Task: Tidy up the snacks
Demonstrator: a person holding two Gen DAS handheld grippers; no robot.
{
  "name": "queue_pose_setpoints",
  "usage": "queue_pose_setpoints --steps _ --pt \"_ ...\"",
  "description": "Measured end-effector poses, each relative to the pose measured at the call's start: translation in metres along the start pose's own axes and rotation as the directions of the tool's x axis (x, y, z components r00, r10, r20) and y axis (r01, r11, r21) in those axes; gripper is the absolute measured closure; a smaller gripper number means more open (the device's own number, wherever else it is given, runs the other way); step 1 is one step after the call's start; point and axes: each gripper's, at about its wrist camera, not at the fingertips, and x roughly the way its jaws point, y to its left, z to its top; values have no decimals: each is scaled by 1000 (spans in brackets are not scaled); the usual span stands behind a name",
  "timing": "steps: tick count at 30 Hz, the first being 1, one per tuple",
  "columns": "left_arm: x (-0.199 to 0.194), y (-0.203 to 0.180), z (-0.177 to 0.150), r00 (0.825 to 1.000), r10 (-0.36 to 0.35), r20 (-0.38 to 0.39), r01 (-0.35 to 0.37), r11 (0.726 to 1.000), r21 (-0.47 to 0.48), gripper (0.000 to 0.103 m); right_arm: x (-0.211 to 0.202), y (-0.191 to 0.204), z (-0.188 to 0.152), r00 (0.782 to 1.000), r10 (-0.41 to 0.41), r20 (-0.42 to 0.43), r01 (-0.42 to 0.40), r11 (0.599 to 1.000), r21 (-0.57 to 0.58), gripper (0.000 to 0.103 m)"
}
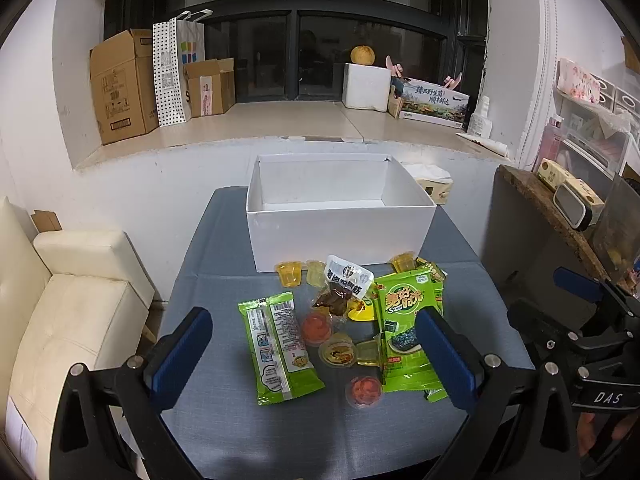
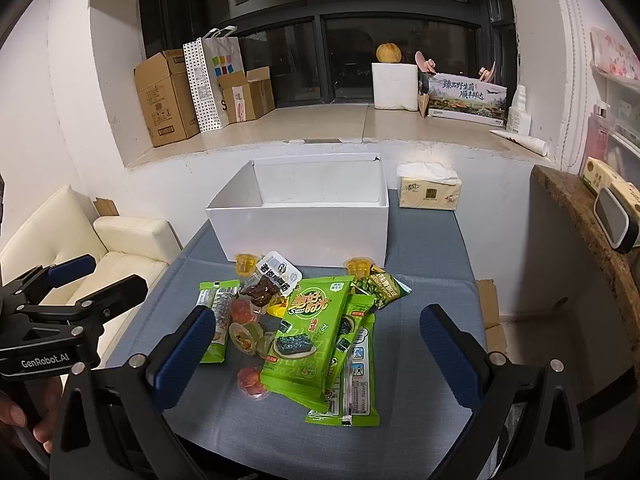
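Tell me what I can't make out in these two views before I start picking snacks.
- White box floor: left wrist view, near wall hides its front part.
- Jelly cups mid-pile: right wrist view, part hidden by the green seaweed packs; total count unclear.
- Packs beneath the top one: only edges show in both views.
- Small print on the face-down green pack: too small.
- Left gripper and right gripper: open, nothing between them.
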Motion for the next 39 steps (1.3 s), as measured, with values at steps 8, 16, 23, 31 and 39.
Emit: queue_pose_setpoints --steps 8,16,23,31,39 --pt "3 0 -1 1000 -5 -6 5 1000 -2 0 0 0 -1 1000 2 -1 -2 1000 0 0" --pt "4 -2 -2 1000 -7 -6 7 1000 1 0 0 0 -1 1000 1 -1 -1 1000 0 0" --pt "4 -2 -2 1000 -7 -6 7 1000 0 0 0 0 -1 1000 1 -2 -1 1000 1 0" --pt "4 -3 -2 1000 -7 -8 7 1000 1 0 0 0 -1 1000 3 -2 -3 1000 0 0" --pt "5 -2 -3 1000 -9 -9 9 1000 2 0 0 0 -2 1000 3 -2 -3 1000 1 0"
